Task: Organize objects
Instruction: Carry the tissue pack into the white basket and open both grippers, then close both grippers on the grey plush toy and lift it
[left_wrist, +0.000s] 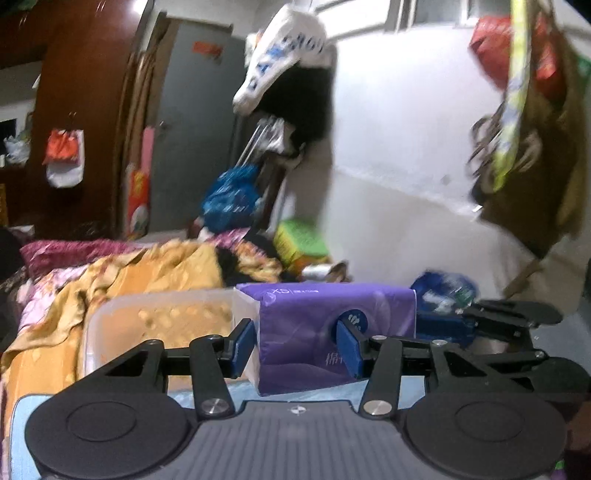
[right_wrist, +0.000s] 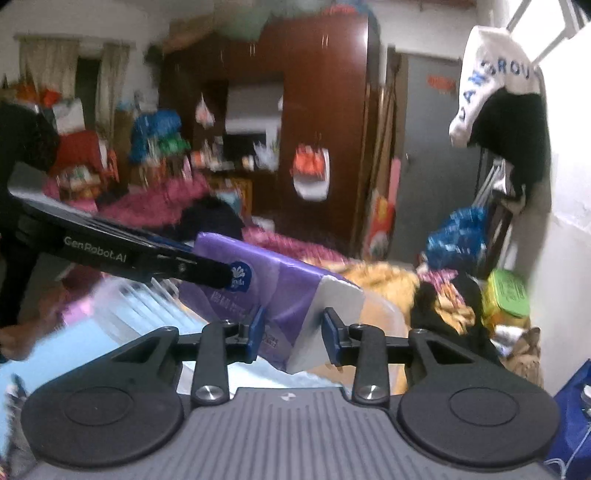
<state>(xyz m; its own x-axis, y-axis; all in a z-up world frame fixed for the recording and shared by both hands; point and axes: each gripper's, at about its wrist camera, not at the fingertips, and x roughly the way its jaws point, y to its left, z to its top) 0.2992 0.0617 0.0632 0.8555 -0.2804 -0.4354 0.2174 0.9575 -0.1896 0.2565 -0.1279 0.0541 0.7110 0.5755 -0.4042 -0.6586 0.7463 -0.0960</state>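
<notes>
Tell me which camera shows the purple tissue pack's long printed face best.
The left wrist view: the purple tissue pack lies broadside, its long face and top edge print showing. The right wrist view shows the pack tilted, end-on, white end cap nearest, partly behind the left gripper.

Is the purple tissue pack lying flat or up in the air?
Up in the air and tilted: the purple tissue pack is pinched by the left gripper and the right gripper.

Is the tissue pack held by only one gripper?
No: both the left gripper and the right gripper pinch the purple tissue pack.
</notes>
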